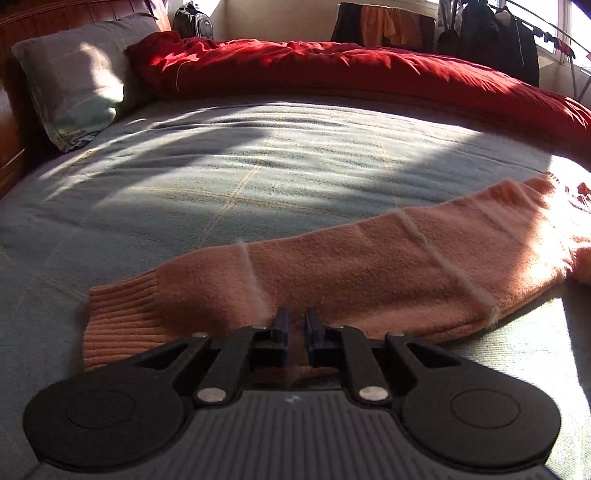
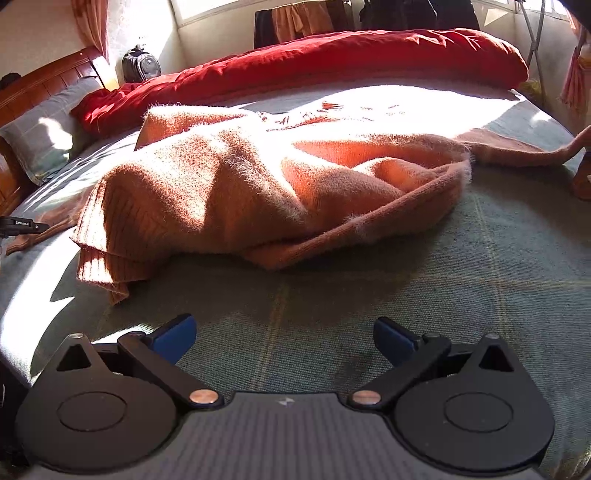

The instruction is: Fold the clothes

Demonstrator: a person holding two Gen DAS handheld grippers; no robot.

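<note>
Left gripper (image 1: 294, 325) nipping one orange sweater's (image 1: 369, 266) sleeve; right gripper (image 2: 284, 338) wide, empty.

A red duvet (image 1: 332, 70) lies bunched along the far edge of the bed (image 1: 221, 177), beside a grey pillow (image 1: 74, 81).

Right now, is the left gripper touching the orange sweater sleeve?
Touching. In the left wrist view the left gripper has its jaws nearly closed, pinching the near edge of the sleeve.

Hard sunlight from the windows (image 2: 207, 7) overexposes the bed (image 2: 424, 103) at its far edge; fisheye bends edges.
</note>
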